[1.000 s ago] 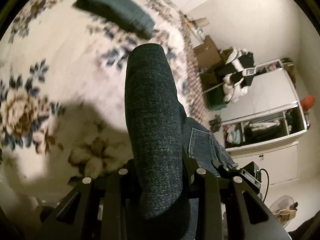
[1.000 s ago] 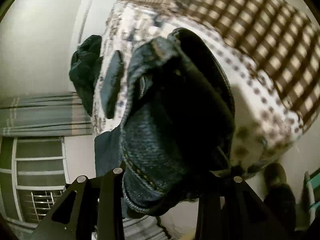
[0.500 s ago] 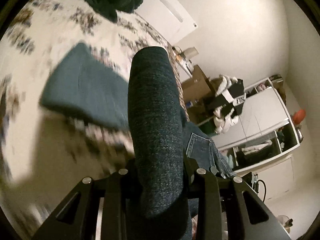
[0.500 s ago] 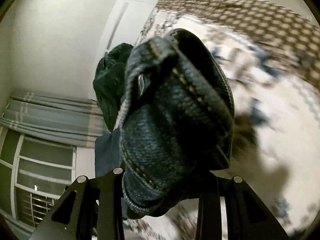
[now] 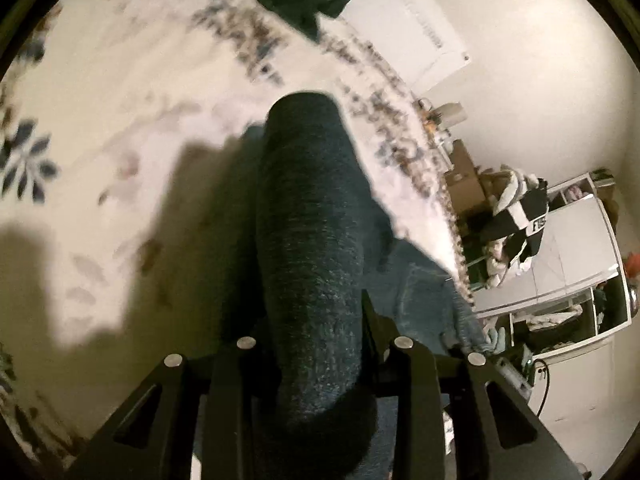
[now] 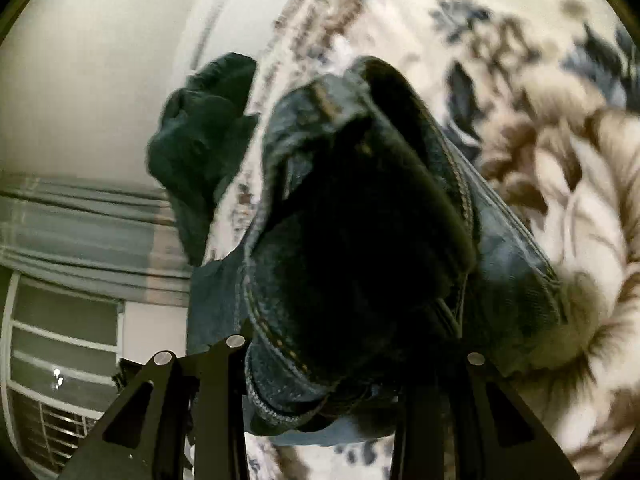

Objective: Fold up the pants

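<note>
Over floral bedspread (image 5: 120,128), coarse rolled denim pants (image 5: 312,248), stitched waistband (image 6: 280,344)

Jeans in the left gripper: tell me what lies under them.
Under the jeans the floral bedspread shows, shadowed. The part directly beneath the denim is covered and cannot be seen.

Left gripper (image 5: 316,364) black w/ silver screws, right gripper (image 6: 320,364) same

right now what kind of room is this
Most likely a bedroom: a bed with a floral bedspread, a white wardrobe with open shelves and clothes heaped on it, and a curtained window. Jeans are being folded over the bed.
</note>
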The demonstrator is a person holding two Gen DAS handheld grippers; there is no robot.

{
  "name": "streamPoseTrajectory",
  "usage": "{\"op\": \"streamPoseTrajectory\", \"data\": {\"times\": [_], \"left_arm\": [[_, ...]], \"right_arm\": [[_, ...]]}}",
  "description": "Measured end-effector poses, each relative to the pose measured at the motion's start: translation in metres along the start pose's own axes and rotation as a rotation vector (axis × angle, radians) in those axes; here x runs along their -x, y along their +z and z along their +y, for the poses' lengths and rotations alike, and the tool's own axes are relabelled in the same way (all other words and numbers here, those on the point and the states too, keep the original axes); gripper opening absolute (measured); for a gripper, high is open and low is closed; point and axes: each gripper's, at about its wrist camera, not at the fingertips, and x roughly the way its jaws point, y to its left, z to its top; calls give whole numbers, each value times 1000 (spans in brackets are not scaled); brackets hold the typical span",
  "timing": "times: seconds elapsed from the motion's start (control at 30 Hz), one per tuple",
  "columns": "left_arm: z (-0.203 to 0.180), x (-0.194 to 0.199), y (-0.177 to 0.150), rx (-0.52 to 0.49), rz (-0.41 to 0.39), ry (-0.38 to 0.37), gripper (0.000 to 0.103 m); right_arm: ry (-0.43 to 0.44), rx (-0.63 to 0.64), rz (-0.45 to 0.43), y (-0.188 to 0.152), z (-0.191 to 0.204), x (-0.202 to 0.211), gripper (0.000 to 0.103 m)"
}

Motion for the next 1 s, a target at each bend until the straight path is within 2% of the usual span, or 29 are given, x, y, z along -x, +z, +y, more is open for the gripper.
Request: {"op": "streamPoseTrajectory", "data": {"times": [0.13, 0.23, 0.3, 0.33, 0.4, 0.47, 0.53, 0.6, 0.67, 0.77, 0.87, 1.0], "left_arm": [[-1, 6, -17, -44, -2, 27, 33], [-2, 11, -18, -77, -3, 79, 41], [-9, 18, -20, -116, -5, 141, 50], [-12, 20, -18, -129, -4, 164, 50], [-22, 25, -19, -152, -6, 227, 50], [-35, 30, -21, -173, -1, 305, 50], [-53, 33, -25, -201, 12, 410, 64], [-68, 39, -30, -233, 2, 457, 82], [-88, 49, -39, -278, -11, 502, 86], [-119, 67, -57, -322, -20, 524, 86], [-152, 90, -75, -351, -33, 527, 86], [-202, 130, -96, -400, -103, 534, 86]], "right_arm": [[-37, -24, 46, 7, -14, 4, 53], [-86, -42, 43, 12, -21, 17, 55], [-137, -24, 31, 20, -21, 29, 55], [-163, -21, 37, 21, -19, 33, 62], [-245, 3, 48, 12, -8, 46, 66], [-331, 50, 52, 13, 6, 45, 78], [-407, 125, 51, 10, 25, 47, 96], [-522, 248, 30, -1, 52, 52, 102], [-647, 376, 12, -15, 78, 61, 103], [-737, 485, -26, -34, 109, 85, 103], [-762, 536, -62, -60, 140, 127, 103], [-762, 604, -111, -99, 187, 191, 103]]}}
